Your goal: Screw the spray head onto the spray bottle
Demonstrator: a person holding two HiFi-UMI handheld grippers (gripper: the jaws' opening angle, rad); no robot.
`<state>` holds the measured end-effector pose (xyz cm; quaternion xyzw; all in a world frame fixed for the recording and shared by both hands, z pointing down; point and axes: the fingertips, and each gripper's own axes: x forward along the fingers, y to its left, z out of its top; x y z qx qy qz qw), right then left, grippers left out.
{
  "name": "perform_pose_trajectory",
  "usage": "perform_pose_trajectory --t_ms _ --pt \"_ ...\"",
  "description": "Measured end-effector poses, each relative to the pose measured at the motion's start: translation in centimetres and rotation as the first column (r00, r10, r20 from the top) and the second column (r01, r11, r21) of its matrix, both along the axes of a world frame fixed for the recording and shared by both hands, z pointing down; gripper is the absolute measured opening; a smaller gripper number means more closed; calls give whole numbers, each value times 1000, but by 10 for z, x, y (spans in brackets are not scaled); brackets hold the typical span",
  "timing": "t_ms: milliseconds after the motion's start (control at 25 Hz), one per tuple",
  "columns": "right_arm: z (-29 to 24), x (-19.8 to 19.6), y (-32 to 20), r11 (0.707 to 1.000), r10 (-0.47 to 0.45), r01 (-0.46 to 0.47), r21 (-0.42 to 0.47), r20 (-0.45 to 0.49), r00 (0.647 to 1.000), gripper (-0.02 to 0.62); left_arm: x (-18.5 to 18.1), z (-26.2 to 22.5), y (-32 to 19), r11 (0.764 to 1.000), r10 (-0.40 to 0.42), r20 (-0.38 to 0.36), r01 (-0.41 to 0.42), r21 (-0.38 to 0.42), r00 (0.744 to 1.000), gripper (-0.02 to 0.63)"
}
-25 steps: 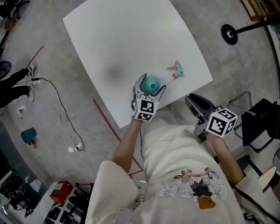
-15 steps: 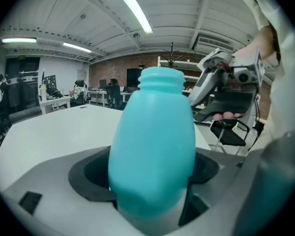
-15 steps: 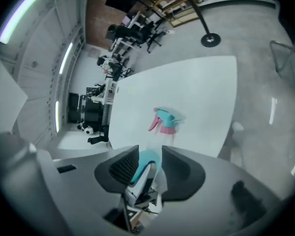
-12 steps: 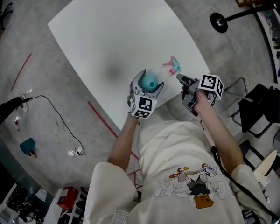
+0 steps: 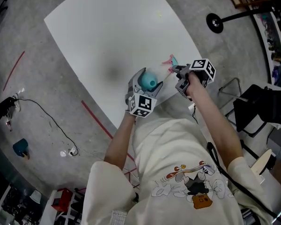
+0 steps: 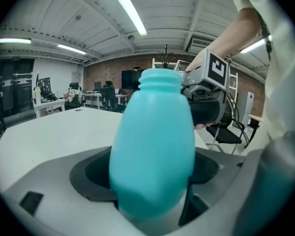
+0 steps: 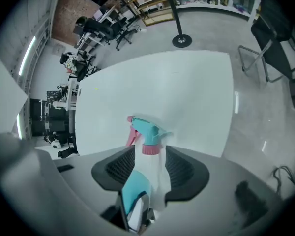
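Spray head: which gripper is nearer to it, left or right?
Right. The right gripper is right at the spray head; its jaws have just been opening, the head at their tips, not gripped. The left gripper, shut on the bottle, stands apart beside it.

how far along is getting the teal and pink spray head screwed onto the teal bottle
Done: the left gripper is clamped on the teal plastic bottle, whose neck is bare. In hand: the right gripper, jaws just opening, sits either side of the teal-and-pink plastic spray head lying on the white table, not gripping yet. Left: grasp the head, lift it to the neck, screw it on.
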<state>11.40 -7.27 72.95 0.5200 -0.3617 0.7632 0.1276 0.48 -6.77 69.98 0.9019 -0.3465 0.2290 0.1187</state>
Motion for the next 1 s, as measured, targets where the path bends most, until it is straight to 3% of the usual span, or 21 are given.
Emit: perform_pose_trajectory --t_ms 280,480,560,680,800,880,920,1000 --pt "12 -1 -12 996 53 -60 -69 -96 994 178 5 -1 -1 1000 17 0 -17 3 1000 405" --pt "20 -2 -7 993 20 -36 -115 -131 991 176 6 0 0 999 36 -2 -36 0 999 405" --pt "24 -1 -3 990 1 -23 -139 -157 988 146 6 0 1 999 41 -4 -41 -1 999 405" --pt "31 1 -2 990 -72 47 -134 -184 980 140 7 0 1 999 41 -8 -41 7 999 405" --pt "23 -1 -4 986 -166 155 -68 -208 964 138 8 -2 -2 998 57 -26 -56 13 998 405" --pt "3 -1 -15 968 -231 248 45 -241 943 138 9 -4 -5 996 85 -42 -86 -24 996 405" --pt "-14 0 -24 947 -258 298 121 -265 929 138 11 -5 -7 993 104 -51 -106 -55 993 405" --pt "-57 0 -45 876 -285 380 298 -315 905 138 12 -14 -9 984 146 -61 -152 -91 987 405"
